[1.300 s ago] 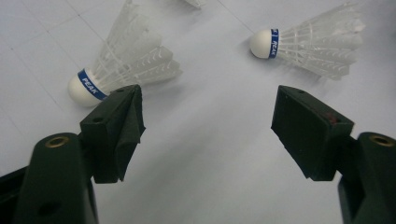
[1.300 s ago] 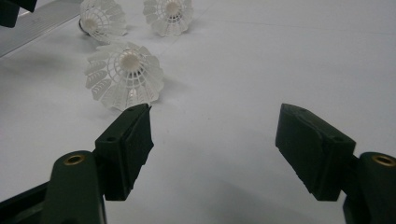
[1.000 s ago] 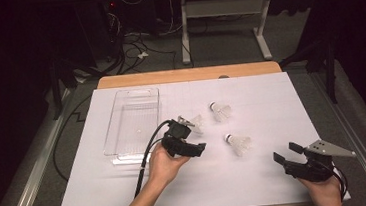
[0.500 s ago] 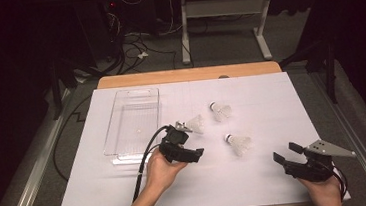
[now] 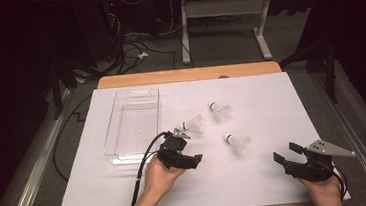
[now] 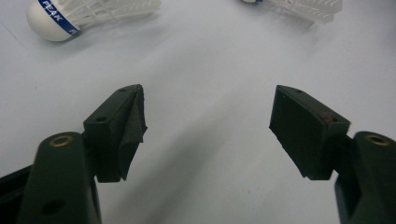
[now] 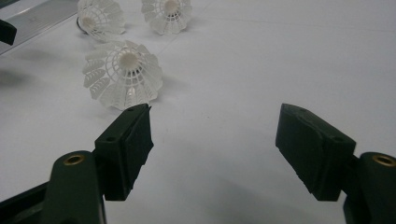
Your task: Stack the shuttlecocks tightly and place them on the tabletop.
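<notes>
Left gripper (image 5: 188, 158): held low over the white table sheet (image 5: 271, 100), a little in from the near edge and left of its middle, jaws spread wide with nothing between them (bare sheet in the gap, seen in the left gripper view). Pointed toward the nearest shuttlecock (image 5: 193, 125), lying on its side just beyond, cork end toward the clear plastic tray (image 5: 133, 121). Same shuttlecock at the top left of the left gripper view (image 6: 84, 14), white cork with a blue band, apart from both fingertips (image 6: 128, 121).

Right gripper (image 5: 287, 155): near the front right corner of the sheet, jaws likewise spread and holding nothing. Closest to it, a second shuttlecock (image 5: 238, 143), lying near the middle of the sheet, skirt facing the right gripper's camera (image 7: 123, 74), just past the tip of one jaw but not touching.

Third shuttlecock (image 5: 220, 111): farther back, toward the middle. Tray along the left side of the sheet, lengthwise toward the far edge, nothing visible in it.
</notes>
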`<state>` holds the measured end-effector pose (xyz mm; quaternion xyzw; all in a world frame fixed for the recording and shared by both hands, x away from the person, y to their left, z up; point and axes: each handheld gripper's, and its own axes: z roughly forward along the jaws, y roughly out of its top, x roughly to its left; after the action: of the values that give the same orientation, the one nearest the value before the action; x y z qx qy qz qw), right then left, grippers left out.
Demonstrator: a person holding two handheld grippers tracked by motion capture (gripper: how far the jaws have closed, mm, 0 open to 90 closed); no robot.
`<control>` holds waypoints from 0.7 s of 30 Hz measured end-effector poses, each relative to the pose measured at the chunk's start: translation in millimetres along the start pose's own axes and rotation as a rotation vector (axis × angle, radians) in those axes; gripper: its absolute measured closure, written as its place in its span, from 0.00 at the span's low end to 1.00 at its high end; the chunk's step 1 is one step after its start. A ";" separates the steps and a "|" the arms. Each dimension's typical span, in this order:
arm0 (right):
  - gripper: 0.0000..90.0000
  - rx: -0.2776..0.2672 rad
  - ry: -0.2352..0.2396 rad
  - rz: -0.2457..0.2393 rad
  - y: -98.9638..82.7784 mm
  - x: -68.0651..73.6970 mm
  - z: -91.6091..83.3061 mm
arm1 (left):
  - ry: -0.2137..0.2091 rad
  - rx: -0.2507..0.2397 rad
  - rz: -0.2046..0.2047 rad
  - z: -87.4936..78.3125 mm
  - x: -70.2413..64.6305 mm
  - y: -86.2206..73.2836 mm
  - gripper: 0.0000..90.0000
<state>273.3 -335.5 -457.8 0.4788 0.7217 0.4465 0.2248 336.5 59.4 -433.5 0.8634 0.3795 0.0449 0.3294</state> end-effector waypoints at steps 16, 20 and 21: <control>0.31 -0.001 0.001 0.000 0.0 -0.2 -0.2 | -0.001 -0.003 0.008 0.4 -2.3 -10.5 0.32; 0.31 -0.001 0.001 0.000 -0.1 -0.2 -0.2 | -0.005 -0.004 0.009 -0.7 -3.5 -11.7 0.32; 0.31 -0.001 0.001 0.001 -0.1 -0.2 -0.3 | -0.005 -0.003 0.013 -1.0 -3.5 -12.3 0.32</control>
<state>273.1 -335.8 -457.7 0.4787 0.7214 0.4472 0.2246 325.9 63.6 -439.4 0.8654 0.3731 0.0452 0.3314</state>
